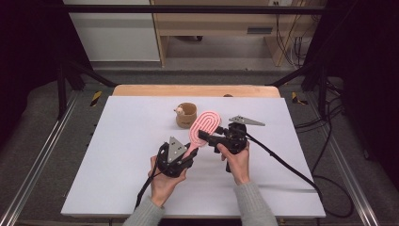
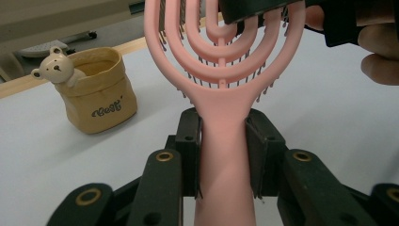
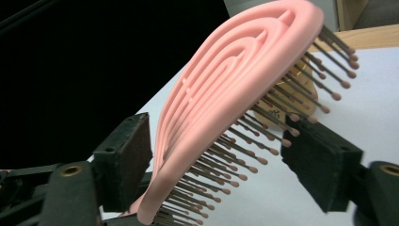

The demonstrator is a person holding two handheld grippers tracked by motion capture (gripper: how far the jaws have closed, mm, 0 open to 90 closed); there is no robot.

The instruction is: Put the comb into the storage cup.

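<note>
Item: one pink plastic vented hairbrush [image 1: 203, 128], oval head with concentric open ribs, dark ball-tipped bristles, plain rounded handle. Location: held in the air just above the white tabletop [image 1: 127, 155], centre of the high view, head slanting toward the upper right of that frame. Left gripper [image 1: 175, 160], lower centre of the high view: both black pads clamped on the brush handle just below the neck, seen flush against it in the left gripper view [image 2: 225, 155]. Right gripper [image 1: 211, 136], right of centre: jaws straddling the head, one pad beside the smooth ribbed back, the other facing the bristle tips; a gap shows on each side in the right gripper view [image 3: 235, 94], so it stands part-open with no grip made. Also present: small tan paper-look pot with a cream bear figure on its rim [image 1: 186, 115], standing just beyond the brush head toward the top of the frame. Handling, by judgement: light; frame stiff but with some spring in the open ribs; smooth plastic likely slippery; bristles flex and give poor purchase. Best hold is the solid handle or neck; on the head, pads should bear on the outer rim rather than the bristles.
</note>
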